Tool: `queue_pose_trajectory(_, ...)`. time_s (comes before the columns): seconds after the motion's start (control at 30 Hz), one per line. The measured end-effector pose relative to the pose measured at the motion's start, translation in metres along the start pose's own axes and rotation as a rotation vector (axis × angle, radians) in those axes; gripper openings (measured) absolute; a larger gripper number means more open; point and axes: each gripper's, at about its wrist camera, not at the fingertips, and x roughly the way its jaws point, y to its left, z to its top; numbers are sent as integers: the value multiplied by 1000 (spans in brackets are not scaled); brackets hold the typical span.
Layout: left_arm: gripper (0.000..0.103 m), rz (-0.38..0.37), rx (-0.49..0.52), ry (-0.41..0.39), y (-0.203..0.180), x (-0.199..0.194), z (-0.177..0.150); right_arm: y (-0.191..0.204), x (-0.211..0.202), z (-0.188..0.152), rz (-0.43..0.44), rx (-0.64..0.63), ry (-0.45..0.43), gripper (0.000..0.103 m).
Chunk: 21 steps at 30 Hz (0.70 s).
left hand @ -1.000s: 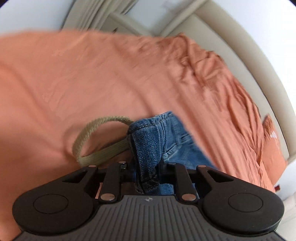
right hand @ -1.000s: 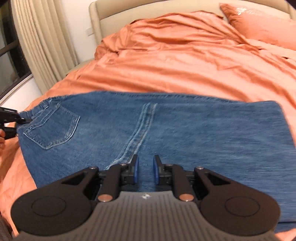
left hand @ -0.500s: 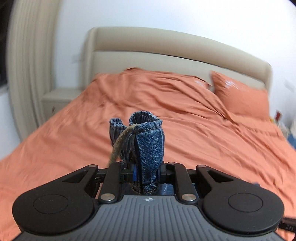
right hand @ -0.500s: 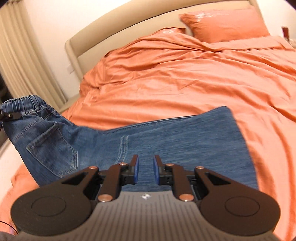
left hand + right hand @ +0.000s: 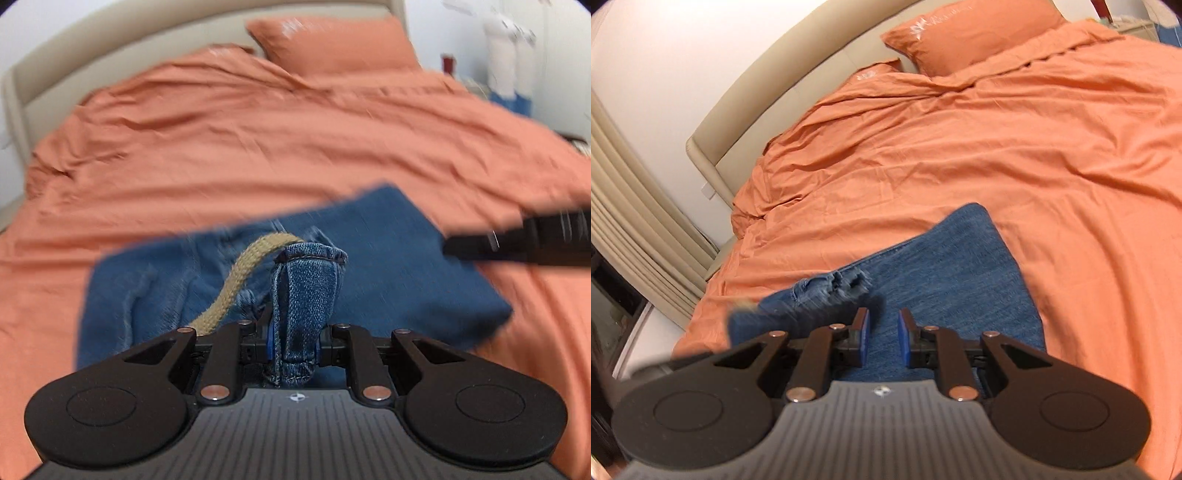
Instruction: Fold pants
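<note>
Waistband of the blue denim pants [image 5: 308, 295] is clamped in my left tool [image 5: 295, 343], over the rest lying on the orange bed sheet [image 5: 258, 147]. My right tool [image 5: 882, 332] stands slightly apart, empty, above the denim. Risk: the khaki woven drawstring [image 5: 236, 288] may snag, or early release may skew the fold.

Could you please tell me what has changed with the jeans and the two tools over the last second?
The left tool, clamped on the jeans' waistband, has carried it from the far left end over the jeans lying on the bed, folding them. Its jaws have just been opening slightly, denim between them. The drawstring trails along. The right tool stays empty, its jaws narrowly apart above the jeans.
</note>
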Motion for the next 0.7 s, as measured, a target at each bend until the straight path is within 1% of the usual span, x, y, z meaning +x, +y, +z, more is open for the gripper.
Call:
queue_pose_trajectory(0.03, 26, -29, 2, 30, -1, 5, -2, -2, 3, 1, -3, 8, 7, 14)
queue_pose_trajectory(0.07, 35, -70, -5, 54, 1, 7, -4, -5, 4, 1, -6, 14, 14, 14)
queue_pose_trajectory(0.1, 49, -114, -20, 66, 4, 7, -5, -7, 5, 1, -6, 20, 22, 14)
queue_pose_trajectory(0.13, 56, -166, -43, 72, 9, 9, -2, -8, 8, 1, 0, 25, 31, 14)
queue_pose_trajectory(0.17, 70, -226, -80, 78, 16, 8, -2, -7, 10, 2, 7, 30, 40, 14)
queue_pose_trajectory(0.2, 76, -278, -117, 81, 21, 6, -1, -7, 12, 2, 18, 34, 49, 14)
queue_pose_trajectory(0.27, 79, -375, -189, 85, 36, 3, 1, -5, 16, 2, 43, 34, 59, 15)
queue_pose_trajectory(0.33, 79, -442, -243, 66, 53, -2, 3, -1, 16, 1, 72, 20, 62, 25)
queue_pose_trajectory(0.37, 79, -470, -275, 51, 63, -6, 4, 1, 17, 1, 87, 11, 63, 28)
queue_pose_trajectory(0.4, 79, -481, -309, 26, 74, -10, 3, 3, 18, 1, 99, 4, 64, 32)
queue_pose_trajectory(0.43, 79, -476, -334, 0, 83, -14, 3, 5, 18, 2, 108, 4, 59, 34)
queue_pose_trajectory(0.5, 79, -447, -376, -60, 106, -22, 0, 9, 22, 2, 137, 2, 53, 35)
queue_pose_trajectory(0.53, 79, -418, -388, -99, 116, -25, -3, 11, 26, 2, 149, 1, 53, 35)
queue_pose_trajectory(0.6, 79, -325, -412, -150, 136, -25, -7, 16, 35, 2, 162, 2, 54, 35)
queue_pose_trajectory(0.67, 79, -247, -436, -172, 152, -21, -10, 18, 48, 2, 179, 19, 60, 35)
queue_pose_trajectory(0.7, 77, -221, -447, -171, 159, -18, -11, 18, 55, 2, 185, 31, 62, 35)
